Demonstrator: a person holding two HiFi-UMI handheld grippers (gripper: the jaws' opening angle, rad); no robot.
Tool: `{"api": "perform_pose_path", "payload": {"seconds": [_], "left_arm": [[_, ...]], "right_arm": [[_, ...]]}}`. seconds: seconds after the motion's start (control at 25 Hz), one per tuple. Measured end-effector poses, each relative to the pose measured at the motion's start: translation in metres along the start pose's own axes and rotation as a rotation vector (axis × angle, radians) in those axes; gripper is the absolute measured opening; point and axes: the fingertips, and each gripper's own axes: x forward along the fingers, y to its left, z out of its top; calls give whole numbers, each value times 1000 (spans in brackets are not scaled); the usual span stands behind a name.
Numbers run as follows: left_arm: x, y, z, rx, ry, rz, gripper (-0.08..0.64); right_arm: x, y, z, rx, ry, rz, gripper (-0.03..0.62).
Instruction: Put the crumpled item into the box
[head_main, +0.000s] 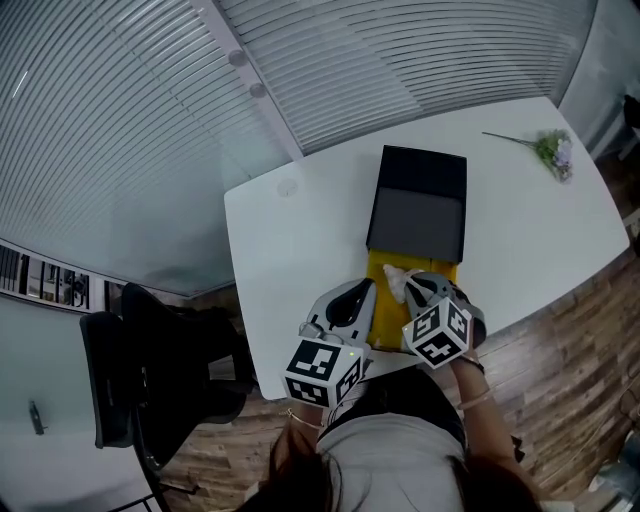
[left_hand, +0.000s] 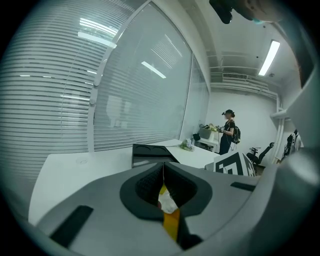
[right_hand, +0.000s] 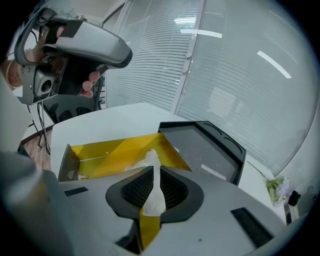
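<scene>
A crumpled white paper (head_main: 395, 283) hangs over the open yellow box (head_main: 440, 268), whose black lid (head_main: 417, 205) lies folded back on the white table (head_main: 300, 240). My right gripper (head_main: 408, 285) is shut on the paper; in the right gripper view the paper (right_hand: 152, 195) runs up between the closed jaws of the right gripper (right_hand: 152, 180), above the box's yellow inside (right_hand: 115, 152). My left gripper (head_main: 368, 290) sits close beside it on the left, jaws shut with nothing between them. In the left gripper view the left gripper (left_hand: 163, 172) shows paper (left_hand: 167, 202) and yellow beyond its tips.
A small flower sprig (head_main: 550, 150) lies at the table's far right. A black chair (head_main: 150, 370) stands on the floor left of the table. The table's front edge is right under both grippers. A person (left_hand: 229, 132) stands far off in the room.
</scene>
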Motion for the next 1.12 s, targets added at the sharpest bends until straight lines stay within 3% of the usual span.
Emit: {"api": "perform_pose_path", "payload": {"seconds": [0.64, 1.12], "left_arm": [[-19, -13, 23, 39, -83, -14, 21], [-39, -27, 35, 69, -129, -50, 20]], "right_arm": [[-72, -26, 28, 177, -207, -149, 52], [-118, -12, 46, 270, -336, -178, 32]]}}
